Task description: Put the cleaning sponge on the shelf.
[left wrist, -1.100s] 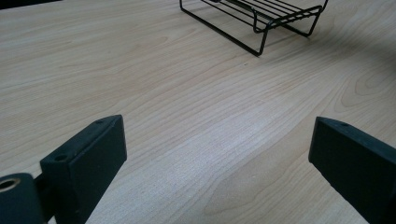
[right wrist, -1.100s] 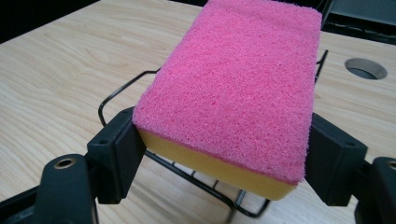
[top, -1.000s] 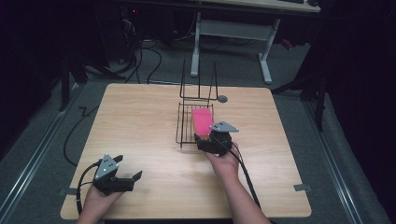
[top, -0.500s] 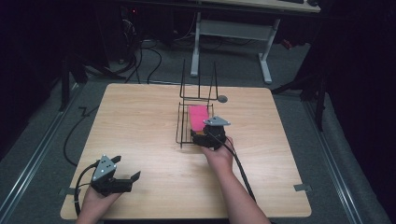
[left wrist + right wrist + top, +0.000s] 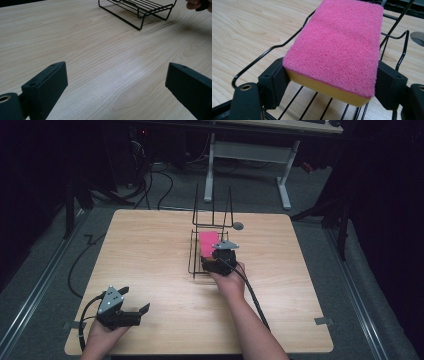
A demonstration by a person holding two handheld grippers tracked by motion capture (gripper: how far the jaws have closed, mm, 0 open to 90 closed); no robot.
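The right gripper [image 5: 332, 80] is pinching a pink-topped, yellow-backed sponge [image 5: 337, 47] across its near end, both pads pressed against the sponge's sides. In the high view this gripper [image 5: 212, 256] sits over the near end of the black wire rack [image 5: 194, 251], which stands at the middle of the wooden table [image 5: 150, 250], and the sponge [image 5: 208, 240] lies along the rack's bed. In the right gripper view the sponge sits just above the rack's [image 5: 272, 48] wires, within its rim; whether it rests on them cannot be told. The left gripper [image 5: 137, 309] rests at the near left of the table, well apart from the rack, with its jaws spread and nothing between them. Judgement: the sponge is already at the rack; setting it down, if not yet seated, and release remain.
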